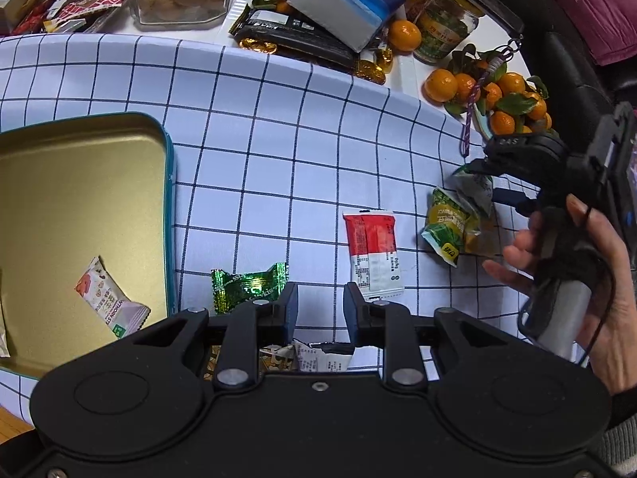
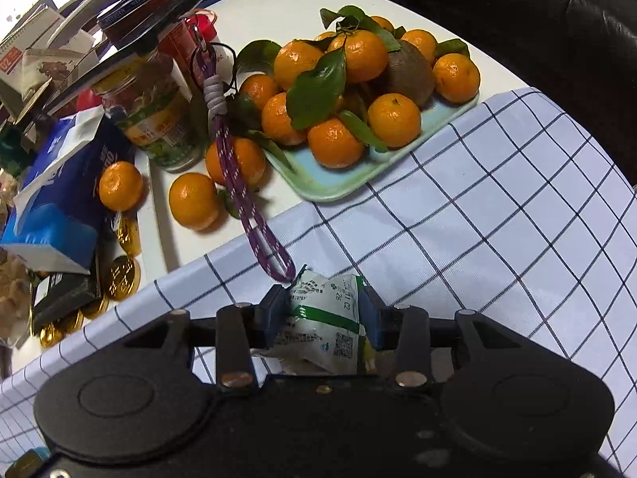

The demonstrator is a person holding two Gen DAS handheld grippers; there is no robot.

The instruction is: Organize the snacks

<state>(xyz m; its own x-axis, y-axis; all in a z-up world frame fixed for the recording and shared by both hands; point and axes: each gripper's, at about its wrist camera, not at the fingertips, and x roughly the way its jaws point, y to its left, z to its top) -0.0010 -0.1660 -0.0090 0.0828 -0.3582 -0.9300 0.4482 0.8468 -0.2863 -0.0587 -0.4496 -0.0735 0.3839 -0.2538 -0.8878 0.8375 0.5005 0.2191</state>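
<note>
Snack sorting barely begun: most packets lie outside the tin.

The gold tin (image 1: 79, 207) at the counter's left edge holds one pink-and-white packet (image 1: 111, 298), with the corner of another at its left rim. On the checked cloth (image 1: 278, 119) lie a green foil candy (image 1: 249, 285), a red-and-white sachet (image 1: 372, 251) and two yellow-green packets (image 1: 452, 227) toward the right edge: four loose. The left gripper (image 1: 320, 306) stands part open; a packet shows behind its fingers, and I cannot tell if it is held. The right gripper (image 2: 324, 310) has a white-and-green packet (image 2: 330, 318) pinched between its fingers near the counter's far-right side.
</note>
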